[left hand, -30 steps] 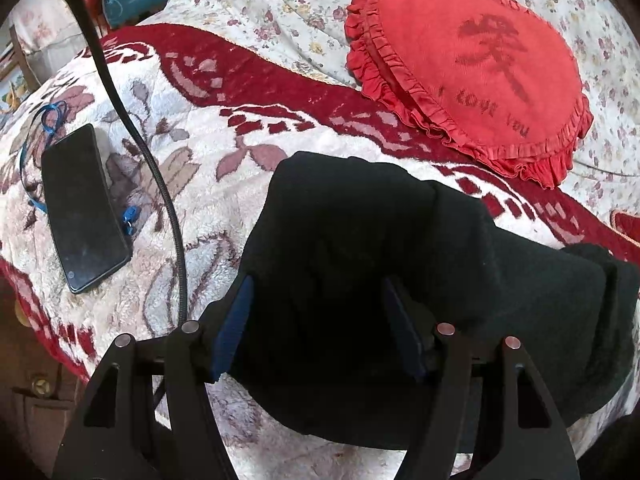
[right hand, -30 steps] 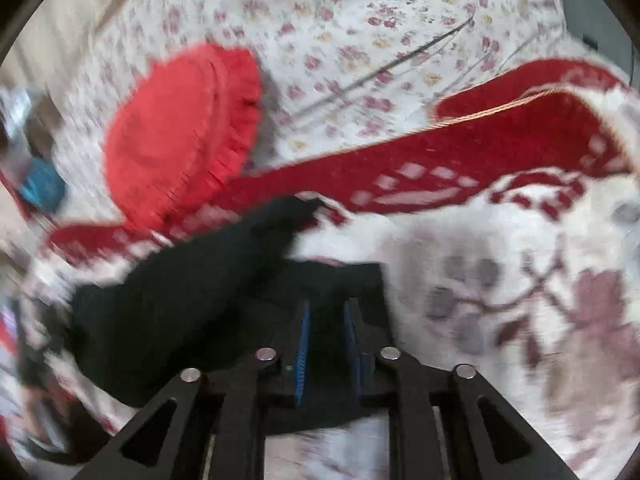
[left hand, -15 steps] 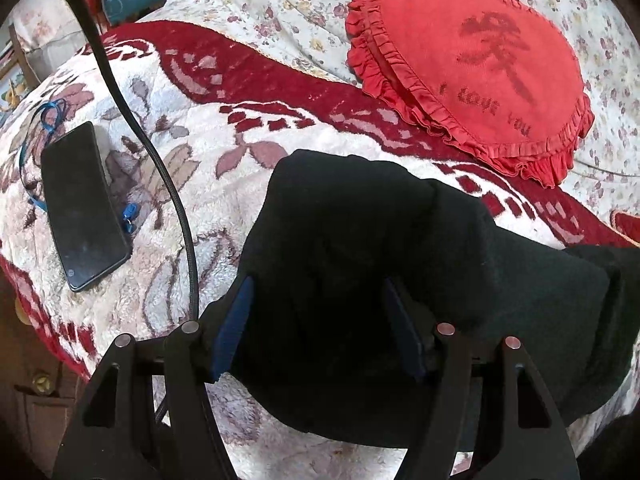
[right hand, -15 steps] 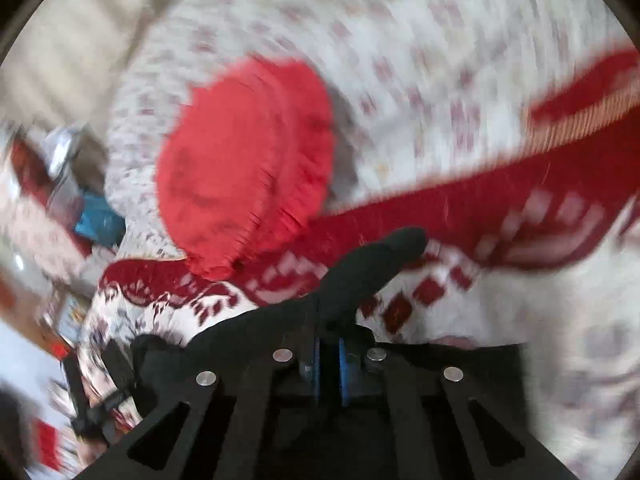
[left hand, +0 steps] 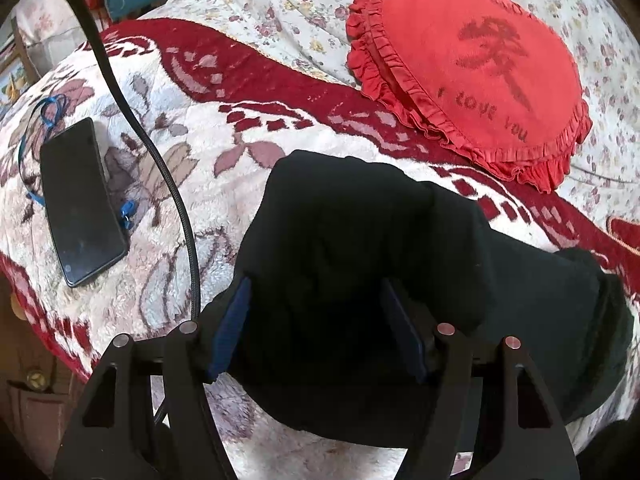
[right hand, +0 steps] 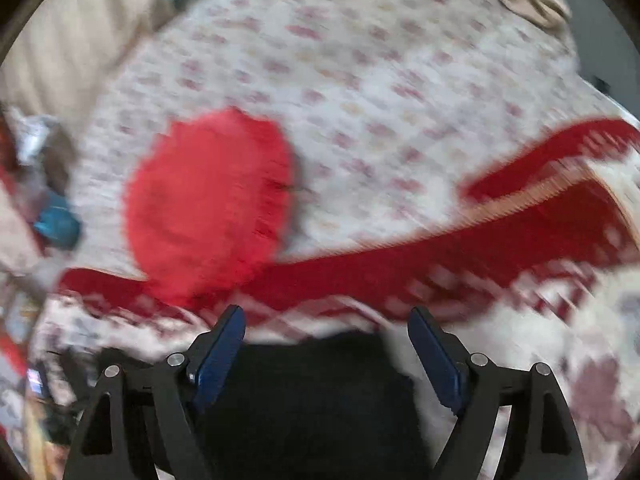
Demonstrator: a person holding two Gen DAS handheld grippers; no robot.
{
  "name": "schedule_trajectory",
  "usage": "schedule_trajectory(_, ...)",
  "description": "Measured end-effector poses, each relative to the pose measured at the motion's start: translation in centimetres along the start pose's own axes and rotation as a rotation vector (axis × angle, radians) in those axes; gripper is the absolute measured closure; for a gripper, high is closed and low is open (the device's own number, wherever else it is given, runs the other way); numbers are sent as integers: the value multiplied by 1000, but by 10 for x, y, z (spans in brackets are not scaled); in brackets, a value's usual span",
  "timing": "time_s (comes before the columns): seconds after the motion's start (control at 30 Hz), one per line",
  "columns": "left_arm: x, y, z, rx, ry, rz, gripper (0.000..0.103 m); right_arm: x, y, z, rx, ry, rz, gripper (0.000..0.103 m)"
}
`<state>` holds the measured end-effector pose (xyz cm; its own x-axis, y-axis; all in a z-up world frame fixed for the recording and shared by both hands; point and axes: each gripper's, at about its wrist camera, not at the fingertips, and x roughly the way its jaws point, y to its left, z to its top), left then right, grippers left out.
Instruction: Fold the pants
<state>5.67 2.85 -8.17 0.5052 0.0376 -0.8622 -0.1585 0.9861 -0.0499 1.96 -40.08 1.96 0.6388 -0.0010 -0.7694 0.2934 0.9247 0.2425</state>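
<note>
Black pants (left hand: 360, 240) lie bunched on a white and red floral blanket (left hand: 224, 152). My left gripper (left hand: 314, 282) points down onto them with its jaws wide. Its blue pads (left hand: 230, 324) stand on either side of a thick fold of the cloth, and no squeeze shows. The right wrist view is blurred by motion. In it my right gripper (right hand: 326, 314) is opening, with its jaws far apart. The pants (right hand: 312, 392) lie low between its fingers, clear of both pads (right hand: 218, 356).
A red heart-shaped frilled pillow (left hand: 472, 72) lies beyond the pants on a flowered sheet (left hand: 260, 0), and it shows blurred as the pillow (right hand: 208, 208). At left lie a black phone (left hand: 80, 200) and a black cable (left hand: 160, 168). The bed's edge runs along the lower left.
My right gripper was shut on the pants; it has let go, opened wide and lifted away, and its view has swung. The left gripper and the pants under it have not moved.
</note>
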Motion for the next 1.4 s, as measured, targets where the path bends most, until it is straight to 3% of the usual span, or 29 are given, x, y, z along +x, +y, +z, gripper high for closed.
schedule_trajectory(0.17,2,-2,-2,10,-6,13,34,36,-22,-30,-6,117,-41,23)
schedule_trajectory(0.2,2,-2,-2,10,-7,16,34,43,-23,-33,-17,128,-56,28)
schedule_trajectory(0.23,2,-3,-2,13,-5,20,34,53,-23,-36,-29,145,-76,46)
schedule_trajectory(0.3,3,-3,-1,13,-2,19,34,70,-26,-43,-26,195,-58,67)
schedule_trajectory(0.33,2,-1,-1,9,-1,12,34,66,-27,-45,-18,173,-48,83)
schedule_trajectory(0.4,2,2,-1,1,0,4,34,44,-21,-42,-55,120,-35,95)
schedule_trajectory(0.53,-8,14,1,-54,-22,-25,34,-21,-6,-38,-107,11,-22,95)
schedule_trajectory(0.6,-12,18,2,-77,-29,-38,34,-41,-6,-44,-129,-1,-35,95)
schedule_trajectory(0.63,-13,19,3,-83,-31,-42,34,-41,-7,-48,-137,19,-51,95)
schedule_trajectory(0.77,-15,15,1,-55,-25,-32,34,7,-22,-80,-173,229,-158,95)
schedule_trajectory(0.83,-20,12,1,-39,-37,-29,34,19,-29,-86,-164,282,-185,86)
schedule_trajectory(0.97,-35,15,7,-18,-95,-6,34,-14,-20,-61,-164,171,-212,64)
schedule_trajectory(1.03,-38,15,14,-16,-118,6,34,-26,-6,-47,-180,105,-173,52)
schedule_trajectory(1.13,-30,14,22,-13,-102,1,34,-15,39,-25,-254,47,-1,52)
schedule_trajectory(1.2,-23,13,23,-7,-92,2,34,12,79,-20,-370,62,118,52)
schedule_trajectory(1.27,-13,13,20,7,-52,14,34,44,122,-24,-514,113,179,52)
schedule_trajectory(1.4,9,20,3,10,17,12,34,97,177,-40,-772,208,175,52)
